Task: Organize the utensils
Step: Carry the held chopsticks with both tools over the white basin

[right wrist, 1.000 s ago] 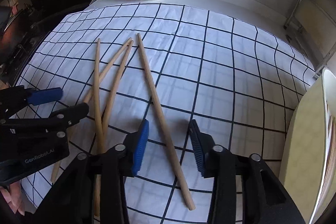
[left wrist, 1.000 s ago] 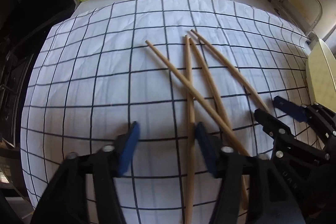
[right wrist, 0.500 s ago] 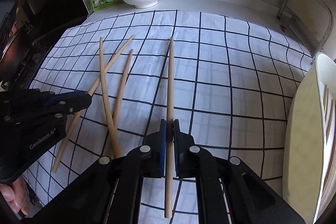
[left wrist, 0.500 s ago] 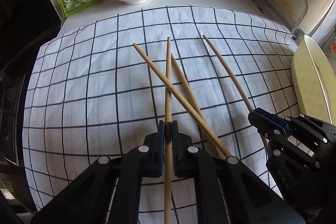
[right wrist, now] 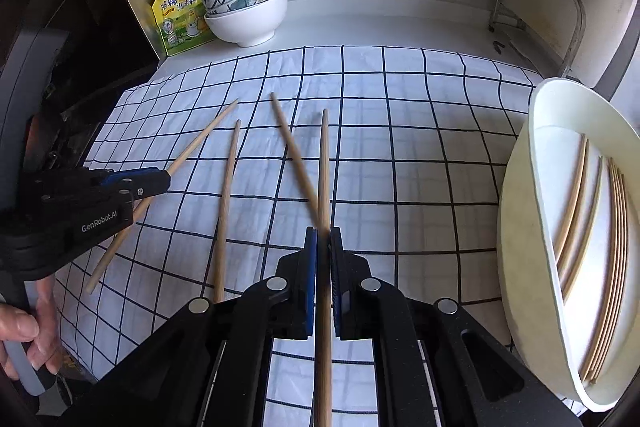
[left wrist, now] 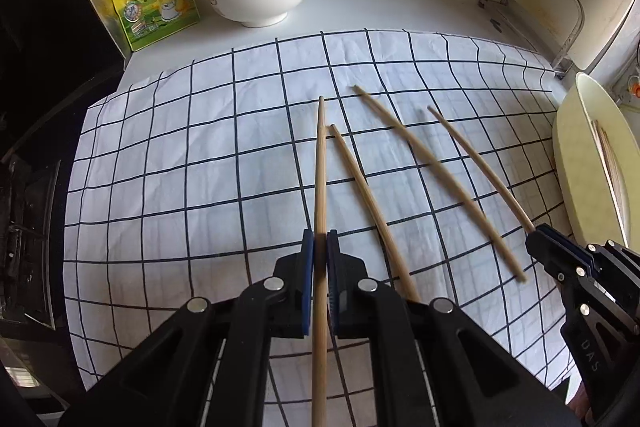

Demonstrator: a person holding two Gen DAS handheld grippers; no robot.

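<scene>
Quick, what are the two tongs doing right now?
Left tongs: closed on a chopstick.
Right tongs: closed on another chopstick.

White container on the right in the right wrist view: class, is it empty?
No. The white container already holds several wooden chopsticks lying inside it.

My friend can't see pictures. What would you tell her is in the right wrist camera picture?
The right gripper is shut on one wooden chopstick above a checked cloth. At left, the left gripper holds another chopstick; two lie loose. A white tub at right holds more.
</scene>
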